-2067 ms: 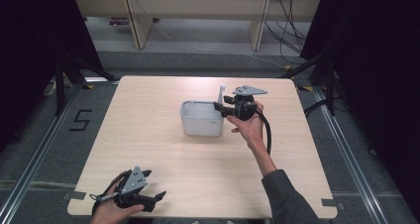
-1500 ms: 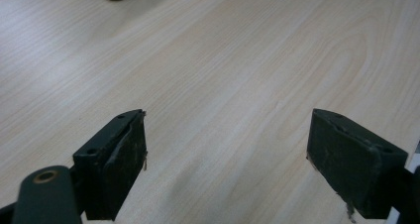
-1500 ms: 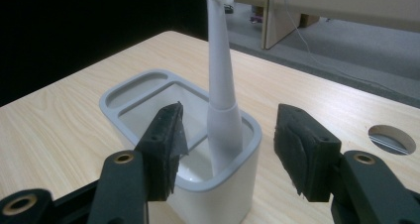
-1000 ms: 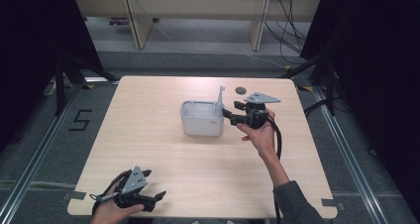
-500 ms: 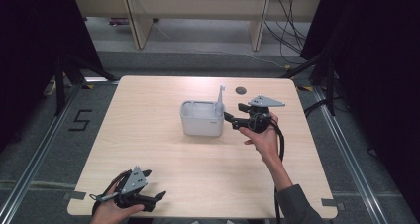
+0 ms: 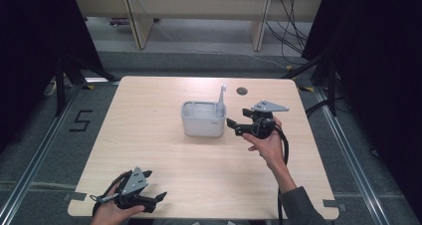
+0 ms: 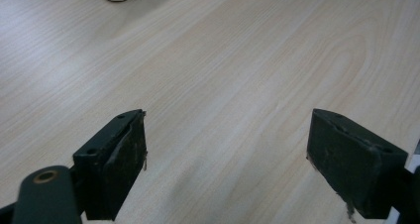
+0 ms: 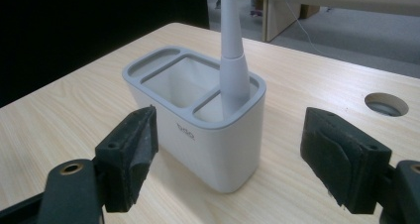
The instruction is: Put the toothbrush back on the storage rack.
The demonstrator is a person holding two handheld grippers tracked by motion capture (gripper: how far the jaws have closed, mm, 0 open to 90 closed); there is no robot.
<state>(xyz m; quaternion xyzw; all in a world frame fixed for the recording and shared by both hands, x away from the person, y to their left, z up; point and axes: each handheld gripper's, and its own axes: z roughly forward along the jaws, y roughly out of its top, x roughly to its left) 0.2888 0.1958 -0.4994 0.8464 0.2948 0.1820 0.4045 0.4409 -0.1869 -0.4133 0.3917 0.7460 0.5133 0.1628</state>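
Note:
A white holder with a grey rim and three compartments stands at the table's middle. A slim white handle stands upright in its right-end compartment. My right gripper hovers just right of the holder and points at it. Its jaws have just been opening and stand wide, with nothing between them. In the right gripper view the holder and the handle lie a short way beyond the open right gripper. My left gripper rests open at the table's near left edge. In its own view the left gripper spans bare wood.
The light wooden table has a round cable hole behind the holder, which is also in the right gripper view. Dark curtains flank the table, and shelving stands on the floor beyond its far edge.
The right gripper has drawn back to the right from the holder, leaving the handle standing in it, and its jaws have spread. The left gripper has not moved.

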